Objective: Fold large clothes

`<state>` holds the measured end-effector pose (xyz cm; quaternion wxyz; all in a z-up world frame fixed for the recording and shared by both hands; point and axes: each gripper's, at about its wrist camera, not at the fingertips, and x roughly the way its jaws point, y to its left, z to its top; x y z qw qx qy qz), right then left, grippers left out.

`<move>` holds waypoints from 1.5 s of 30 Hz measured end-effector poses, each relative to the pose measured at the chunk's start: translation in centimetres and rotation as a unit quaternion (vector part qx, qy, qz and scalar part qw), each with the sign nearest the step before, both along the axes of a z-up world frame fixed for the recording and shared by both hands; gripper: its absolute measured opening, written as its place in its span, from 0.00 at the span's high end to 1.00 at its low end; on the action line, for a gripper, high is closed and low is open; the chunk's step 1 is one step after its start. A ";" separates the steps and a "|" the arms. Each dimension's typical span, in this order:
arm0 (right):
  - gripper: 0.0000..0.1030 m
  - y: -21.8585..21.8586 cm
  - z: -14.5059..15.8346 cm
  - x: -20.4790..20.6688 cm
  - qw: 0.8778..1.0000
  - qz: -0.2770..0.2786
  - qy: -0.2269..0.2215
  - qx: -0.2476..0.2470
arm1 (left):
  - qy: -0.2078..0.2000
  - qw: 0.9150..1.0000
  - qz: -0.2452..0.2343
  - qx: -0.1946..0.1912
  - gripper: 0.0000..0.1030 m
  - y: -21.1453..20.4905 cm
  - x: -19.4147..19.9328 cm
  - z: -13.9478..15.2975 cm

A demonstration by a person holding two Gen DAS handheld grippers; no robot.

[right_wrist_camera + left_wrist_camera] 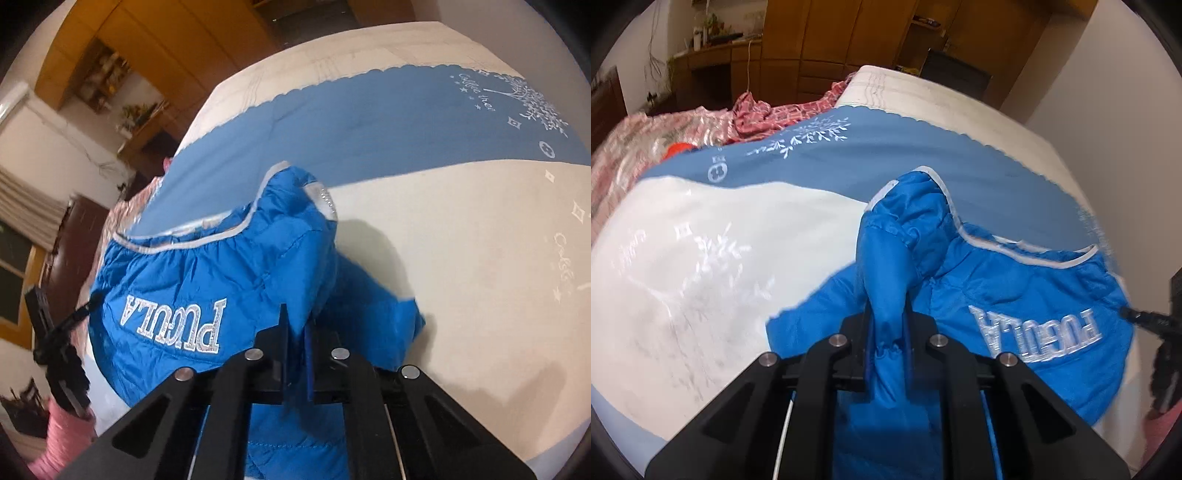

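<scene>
Where "PUGULA" reads upside down, both tools pinch the blue jacket [177, 280].

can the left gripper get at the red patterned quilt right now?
Probably not: the left gripper has its jaws shut on the blue jacket, and the red patterned quilt lies across the bed.

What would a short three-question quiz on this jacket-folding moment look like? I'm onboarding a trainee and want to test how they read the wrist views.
1. True or false: the left gripper is shut on fabric of the blue jacket.
2. The right gripper holds: A) the bed cover, B) the blue jacket, C) nothing.
3. What colour is the lettering on the jacket?

Key: 1 true; 2 B; 3 white or silvery.
</scene>
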<state>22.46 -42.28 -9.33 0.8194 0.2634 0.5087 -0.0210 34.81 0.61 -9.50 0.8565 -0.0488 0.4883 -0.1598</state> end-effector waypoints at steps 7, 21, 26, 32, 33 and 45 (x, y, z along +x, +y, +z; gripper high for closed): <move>0.90 0.6 -6.2 1.0 0.998 -0.019 0.064 -0.002 | 0.055 0.998 -0.003 0.027 0.79 -0.6 3.1 -6.2; 0.83 5.7 2.3 -3.6 0.997 -0.032 -0.033 -0.059 | -0.043 0.998 0.004 0.051 0.75 -3.9 -2.9 2.2; 0.83 10.7 0.1 -2.7 0.996 -0.005 -0.033 -0.080 | -0.031 0.997 -0.031 0.061 0.75 -8.1 -5.1 -0.4; 0.84 12.7 -3.8 -2.3 0.992 0.000 -0.023 -0.125 | -0.032 0.993 -0.058 0.093 0.75 -9.2 -6.1 -5.1; 0.84 12.9 -4.4 -2.2 0.991 0.004 -0.027 -0.133 | -0.043 0.992 -0.066 0.101 0.74 -9.4 -6.4 -5.7; 0.82 14.1 -1.1 -4.5 0.989 0.017 -0.078 -0.127 | -0.050 0.994 -0.075 0.068 0.70 -8.9 -8.6 -2.6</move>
